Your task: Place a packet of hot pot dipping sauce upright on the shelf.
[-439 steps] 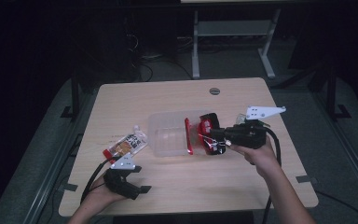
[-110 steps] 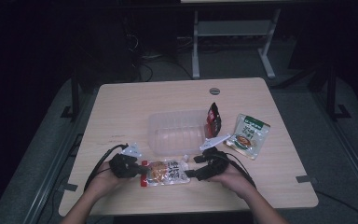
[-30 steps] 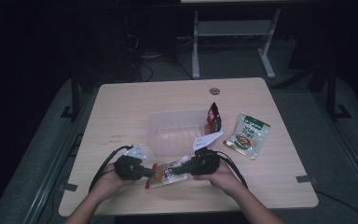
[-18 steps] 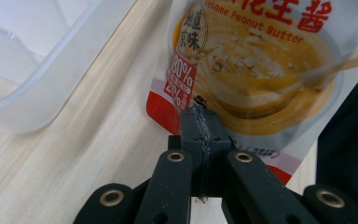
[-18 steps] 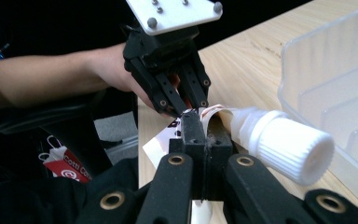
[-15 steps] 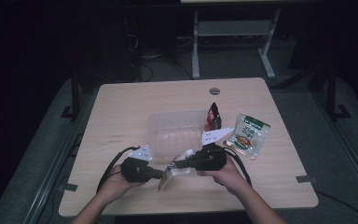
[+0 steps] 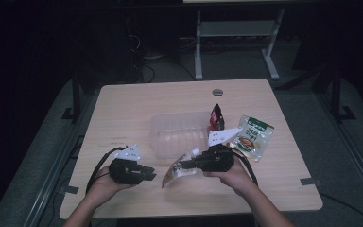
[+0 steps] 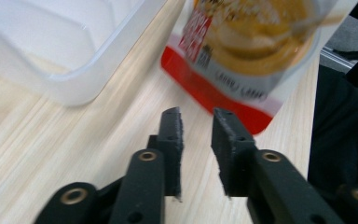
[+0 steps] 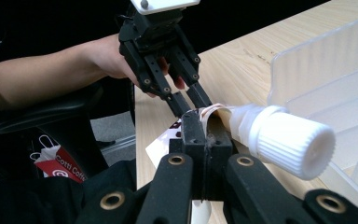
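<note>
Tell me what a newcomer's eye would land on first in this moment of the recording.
First, the spouted pouch hanging off the table near its front edge, pinched just below its white cap by the shut right gripper. Beside it, the left gripper has just been opening its jaws, with nothing between them. Behind sits a clear plastic tray, with a red packet and a green-topped packet to its right.

A red bag [image 9: 56,169] at the lower left of the right gripper view reads "Cotti Coffee" in white, cut off at its edge. Print on the red band of the spouted pouch [image 8: 242,56] is too blurred to read.
</note>
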Motion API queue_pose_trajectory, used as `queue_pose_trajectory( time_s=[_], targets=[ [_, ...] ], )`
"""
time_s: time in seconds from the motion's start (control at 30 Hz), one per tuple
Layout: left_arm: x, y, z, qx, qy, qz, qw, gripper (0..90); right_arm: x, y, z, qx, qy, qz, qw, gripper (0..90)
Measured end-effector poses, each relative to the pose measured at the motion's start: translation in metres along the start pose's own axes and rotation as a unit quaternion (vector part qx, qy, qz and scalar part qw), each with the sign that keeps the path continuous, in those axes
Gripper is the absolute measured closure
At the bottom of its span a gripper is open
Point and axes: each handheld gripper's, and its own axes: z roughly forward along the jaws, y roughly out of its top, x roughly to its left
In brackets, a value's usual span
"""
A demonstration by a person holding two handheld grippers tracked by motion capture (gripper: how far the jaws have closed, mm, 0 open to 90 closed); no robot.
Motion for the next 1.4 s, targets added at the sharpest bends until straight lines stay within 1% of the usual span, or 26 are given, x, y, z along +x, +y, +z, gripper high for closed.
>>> queue_pose_trajectory(
  time_s=[0.03, 0.07, 0.1, 0.13, 0.17, 0.27, 0.3, 0.37, 0.4, 0.47, 0.5, 0.53, 0.57, 0.7, 0.73, 0.77, 0.8, 0.93, 0.97, 1.0, 1.03, 1.07, 1.17, 1.2, 1.3, 1.4],
  targets=[
    [-0.002, -0.003, -0.002, 0.0, 0.008, -0.001, 1.0, 62.6, 0.001, 0.002, -0.002, -0.001, -0.001, -0.003, 1.0, 89.9],
    [-0.005, -0.006, -0.004, 0.006, 0.018, 0.0, 0.9998, 60.4, 0.001, 0.003, -0.003, -0.002, -0.001, -0.005, 1.0, 89.8],
    [-0.005, -0.006, -0.004, 0.006, 0.018, 0.0, 0.9998, 59.0, 0.001, 0.003, -0.003, -0.002, -0.001, -0.005, 1.0, 89.8],
    [-0.009, -0.012, -0.006, 0.003, 0.023, -0.007, 0.9997, 55.4, 0.003, 0.005, -0.006, -0.005, 0.0, -0.004, 1.0, 89.9],
    [-0.01, -0.014, -0.007, 0.001, 0.024, -0.012, 0.9996, 53.4, 0.003, 0.006, -0.007, -0.007, 0.0, -0.007, 1.0, 89.9],
    [-0.014, -0.018, -0.007, 0.002, 0.027, -0.015, 0.9995, 47.9, 0.005, 0.011, -0.01, -0.009, -0.004, -0.011, 0.9999, 89.8],
    [-0.015, -0.022, -0.008, 0.008, 0.028, -0.013, 0.9995, 47.2, 0.005, 0.012, -0.011, -0.01, -0.005, -0.013, 0.9999, 89.8],
    [-0.014, -0.022, -0.008, 0.009, 0.028, -0.012, 0.9995, 43.8, 0.006, 0.017, -0.014, -0.016, -0.006, -0.021, 0.9996, 89.9],
    [-0.013, -0.022, -0.007, 0.006, 0.027, -0.021, 0.9994, 41.8, 0.006, 0.02, -0.015, -0.018, -0.007, -0.021, 0.9996, 89.9],
    [-0.011, -0.023, -0.006, 0.006, 0.023, -0.029, 0.9993, 37.6, 0.006, 0.023, -0.018, -0.022, -0.009, -0.023, 0.9995, 89.9],
    [-0.01, -0.024, -0.006, 0.009, 0.024, -0.026, 0.9993, 35.7, 0.006, 0.025, -0.019, -0.027, -0.01, -0.027, 0.9992, 89.9],
    [-0.01, -0.025, -0.005, 0.008, 0.025, -0.027, 0.9993, 33.2, 0.005, 0.027, -0.02, -0.027, -0.013, -0.029, 0.9991, 89.9],
    [-0.009, -0.026, -0.005, 0.014, 0.026, -0.027, 0.9992, 31.3, 0.005, 0.029, -0.021, -0.029, -0.013, -0.032, 0.999, 89.9],
    [-0.007, -0.027, -0.006, 0.019, 0.03, -0.027, 0.999, 23.8, 0.003, 0.037, -0.024, -0.033, -0.018, -0.034, 0.9987, 89.9],
    [-0.005, -0.027, -0.005, 0.016, 0.031, -0.025, 0.9991, 23.8, 0.001, 0.04, -0.024, -0.033, -0.02, -0.036, 0.9986, 89.9],
    [-0.005, -0.028, -0.005, 0.016, 0.031, -0.026, 0.999, 21.4, -0.001, 0.046, -0.024, -0.031, -0.023, -0.038, 0.9985, 89.9],
    [-0.004, -0.028, -0.004, 0.015, 0.032, -0.025, 0.999, 21.4, -0.001, 0.046, -0.024, -0.031, -0.023, -0.038, 0.9985, 89.9],
    [-0.004, -0.03, -0.001, 0.018, 0.034, -0.025, 0.9989, 17.0, -0.007, 0.055, -0.023, -0.028, -0.031, -0.042, 0.9982, 89.9],
    [-0.005, -0.03, 0.0, 0.02, 0.033, -0.023, 0.999, 16.1, -0.011, 0.061, -0.022, -0.029, -0.036, -0.042, 0.9981, 89.9],
    [-0.005, -0.03, 0.0, 0.02, 0.033, -0.023, 0.999, 16.0, -0.011, 0.061, -0.022, -0.029, -0.036, -0.042, 0.9981, 89.9],
    [-0.005, -0.03, 0.001, 0.018, 0.034, -0.024, 0.999, 16.1, -0.015, 0.066, -0.021, -0.029, -0.039, -0.044, 0.9979, 89.9],
    [-0.005, -0.029, 0.0, 0.024, 0.033, -0.018, 0.999, 16.1, -0.015, 0.066, -0.021, -0.029, -0.039, -0.044, 0.9979, 89.9],
    [-0.004, -0.03, 0.001, 0.025, 0.033, -0.016, 0.999, 16.0, -0.023, 0.075, -0.017, -0.026, -0.048, -0.043, 0.9976, 89.9],
    [-0.004, -0.03, 0.001, 0.026, 0.033, -0.015, 0.999, 16.0, -0.023, 0.075, -0.017, -0.026, -0.048, -0.043, 0.9976, 89.9],
    [-0.004, -0.03, 0.001, 0.025, 0.035, -0.018, 0.9989, 16.1, -0.028, 0.082, -0.014, -0.022, -0.054, -0.046, 0.9972, 89.9],
    [-0.004, -0.03, 0.001, 0.025, 0.04, -0.015, 0.9988, 16.1, -0.034, 0.088, -0.011, -0.023, -0.057, -0.046, 0.997, 89.9]
  ],
)
